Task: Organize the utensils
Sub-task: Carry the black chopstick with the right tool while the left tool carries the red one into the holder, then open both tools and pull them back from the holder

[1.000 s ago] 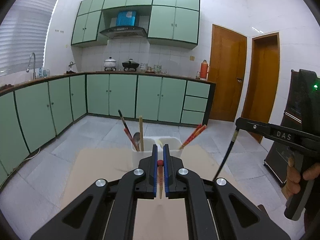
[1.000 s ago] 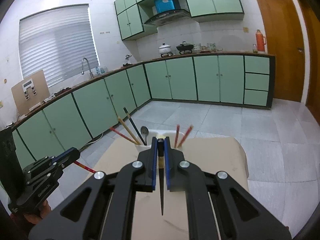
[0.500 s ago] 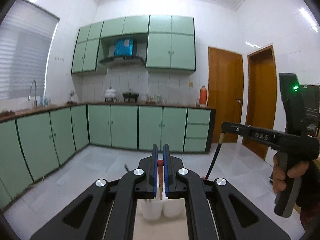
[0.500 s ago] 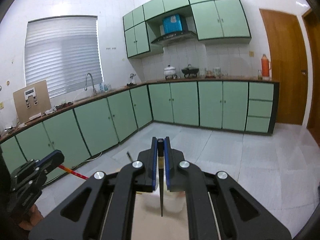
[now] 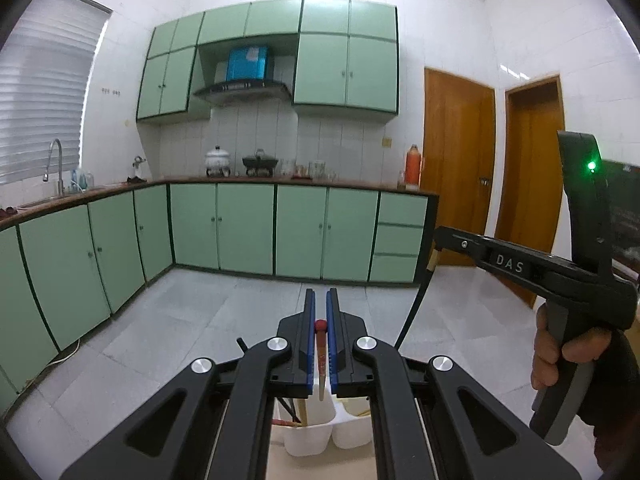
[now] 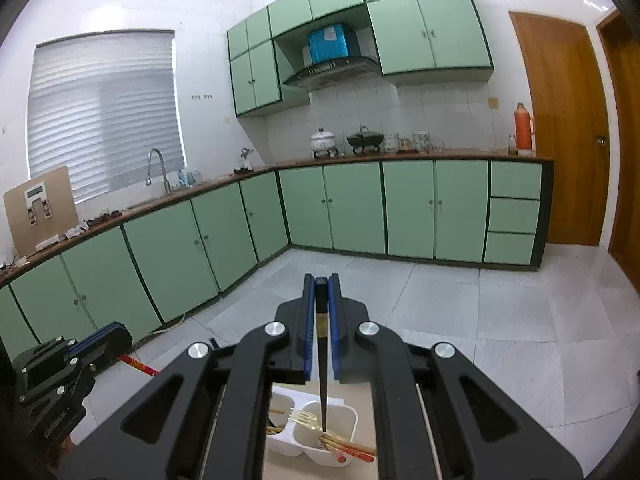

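My left gripper is shut on a red-tipped chopstick that hangs down over the white utensil holder. My right gripper is shut on a black chopstick whose tip points down into the right compartment of the white holder. That compartment holds red chopsticks and a gold fork. The left compartment holds more sticks. The right gripper also shows at the right of the left wrist view; the left gripper shows at the lower left of the right wrist view.
The holder stands on a beige table, mostly hidden by the gripper bodies. Green base cabinets with a counter line the far wall and left side. Two wooden doors are at the right. Grey floor tiles lie beyond.
Both grippers have risen and moved forward over the holder, which now sits low in both views. Both chopsticks stay clamped. The black chopstick's tip now hangs over the right compartment.
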`<state>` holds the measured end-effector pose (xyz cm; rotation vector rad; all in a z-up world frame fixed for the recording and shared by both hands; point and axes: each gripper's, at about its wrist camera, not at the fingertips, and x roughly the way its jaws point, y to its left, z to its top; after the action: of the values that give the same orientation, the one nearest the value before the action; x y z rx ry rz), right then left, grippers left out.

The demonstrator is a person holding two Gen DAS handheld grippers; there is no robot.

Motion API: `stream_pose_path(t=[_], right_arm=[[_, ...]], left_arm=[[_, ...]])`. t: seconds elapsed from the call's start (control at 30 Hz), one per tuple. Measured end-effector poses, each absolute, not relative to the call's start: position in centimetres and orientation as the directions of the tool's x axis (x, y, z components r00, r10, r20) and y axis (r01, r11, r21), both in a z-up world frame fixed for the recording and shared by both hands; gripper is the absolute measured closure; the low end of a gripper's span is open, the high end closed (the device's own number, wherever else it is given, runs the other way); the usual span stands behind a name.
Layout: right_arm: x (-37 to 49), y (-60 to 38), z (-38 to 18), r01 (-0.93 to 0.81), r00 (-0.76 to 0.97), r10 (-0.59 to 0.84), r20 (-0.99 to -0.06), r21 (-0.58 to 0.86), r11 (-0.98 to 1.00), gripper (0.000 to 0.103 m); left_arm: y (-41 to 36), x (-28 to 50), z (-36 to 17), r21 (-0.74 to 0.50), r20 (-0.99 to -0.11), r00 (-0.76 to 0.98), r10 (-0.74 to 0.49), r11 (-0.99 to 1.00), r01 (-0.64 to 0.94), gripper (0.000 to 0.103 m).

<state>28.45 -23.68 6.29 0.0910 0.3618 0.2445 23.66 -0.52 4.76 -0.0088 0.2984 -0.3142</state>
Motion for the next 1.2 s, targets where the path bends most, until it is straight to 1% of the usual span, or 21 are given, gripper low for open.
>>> stream_pose_path(t=[0.17, 0.23, 0.3, 0.4, 0.47, 0.5, 0.53, 0.57, 0.63, 0.67, 0.73, 0.77, 0.8, 0.83, 0.87, 0.93, 1.03, 1.07, 1.13, 1.2], right_arm=[[30.1, -22.7, 3.2, -0.22, 0.878, 0.25, -0.407, 0.12, 0.968, 0.097], [30.2, -22.4, 2.2, -0.221, 0.87, 0.25, -0.426, 0.117, 0.968, 0.093], [29.9, -22.4, 1.7, -0.215, 0.87, 0.243, -0.429, 0.114, 0.97, 0.089], [29.1, -22.9, 1.6, -0.202, 0.878, 0.232, -0.42, 0.115, 0.973, 0.08], [28.4, -23.4, 2.0, -0.192, 0.886, 0.222, -0.407, 0.116, 0.975, 0.078], [28.0, -23.6, 2.1, -0.186, 0.89, 0.217, -0.401, 0.116, 0.976, 0.077], [27.4, -24.0, 2.4, -0.181, 0.894, 0.215, -0.393, 0.121, 0.976, 0.075], [27.0, -24.3, 2.5, -0.179, 0.897, 0.214, -0.386, 0.125, 0.976, 0.072], [25.4, -24.9, 3.0, -0.161, 0.909, 0.197, -0.367, 0.126, 0.979, 0.059], [24.9, -25.3, 3.1, -0.155, 0.914, 0.19, -0.359, 0.124, 0.98, 0.057], [22.9, -25.7, 3.5, -0.138, 0.926, 0.17, -0.338, 0.116, 0.984, 0.046], [22.3, -26.0, 3.6, -0.13, 0.928, 0.161, -0.336, 0.112, 0.985, 0.043], [21.5, -26.1, 3.6, -0.121, 0.931, 0.15, -0.333, 0.106, 0.987, 0.036], [20.2, -26.1, 3.6, -0.118, 0.934, 0.144, -0.328, 0.097, 0.988, 0.032], [19.5, -26.2, 3.5, -0.118, 0.934, 0.141, -0.327, 0.09, 0.989, 0.03], [17.6, -26.1, 3.1, -0.112, 0.936, 0.129, -0.328, 0.069, 0.991, 0.02], [15.0, -26.0, 2.5, -0.108, 0.933, 0.124, -0.337, 0.065, 0.992, 0.013], [14.1, -25.9, 2.3, -0.109, 0.931, 0.128, -0.341, 0.074, 0.991, 0.012], [12.8, -25.9, 2.0, -0.116, 0.925, 0.143, -0.352, 0.099, 0.988, 0.007], [11.7, -25.8, 1.9, -0.129, 0.917, 0.166, -0.364, 0.126, 0.984, 0.006]], left_arm=[[-1.5, 25.8, 2.5, -0.042, -0.361, 0.884, -0.297, 0.952, 0.303, 0.098], [-1.8, 26.3, 2.0, -0.043, -0.381, 0.875, -0.3, 0.951, 0.307, 0.098], [-1.8, 26.3, 1.7, -0.038, -0.38, 0.878, -0.29, 0.954, 0.298, 0.097], [-1.5, 25.9, 1.8, -0.047, -0.374, 0.883, -0.286, 0.956, 0.29, 0.089], [-1.2, 25.7, 2.2, -0.052, -0.364, 0.887, -0.283, 0.957, 0.284, 0.087], [-1.0, 25.3, 2.4, -0.057, -0.355, 0.891, -0.282, 0.958, 0.28, 0.083], [-0.8, 25.1, 2.6, -0.06, -0.346, 0.895, -0.28, 0.959, 0.277, 0.077], [-0.5, 24.5, 2.9, -0.063, -0.333, 0.901, -0.277, 0.96, 0.272, 0.073], [-0.1, 23.7, 3.5, -0.06, -0.314, 0.911, -0.266, 0.963, 0.261, 0.059], [0.1, 22.9, 3.8, -0.059, -0.299, 0.918, -0.263, 0.965, 0.257, 0.056], [0.5, 22.2, 4.3, -0.06, -0.287, 0.925, -0.25, 0.968, 0.243, 0.046], [0.7, 21.7, 4.5, -0.062, -0.283, 0.928, -0.242, 0.97, 0.235, 0.042], [0.9, 21.0, 4.6, -0.065, -0.275, 0.932, -0.237, 0.972, 0.228, 0.037], [1.1, 20.4, 4.7, -0.068, -0.268, 0.935, -0.232, 0.973, 0.222, 0.033], [1.3, 19.4, 4.7, -0.07, -0.262, 0.938, -0.226, 0.974, 0.215, 0.031], [1.6, 18.2, 4.6, -0.073, -0.258, 0.939, -0.228, 0.974, 0.216, 0.022], [1.6, 16.5, 4.6, -0.066, -0.261, 0.942, -0.212, 0.977, 0.201, 0.017], [1.5, 15.8, 4.4, -0.063, -0.269, 0.94, -0.209, 0.978, 0.2, 0.016], [1.4, 14.9, 4.2, -0.059, -0.281, 0.936, -0.21, 0.978, 0.201, 0.011], [1.2, 13.6, 3.9, -0.047, -0.294, 0.933, -0.207, 0.978, 0.202, 0.009]])
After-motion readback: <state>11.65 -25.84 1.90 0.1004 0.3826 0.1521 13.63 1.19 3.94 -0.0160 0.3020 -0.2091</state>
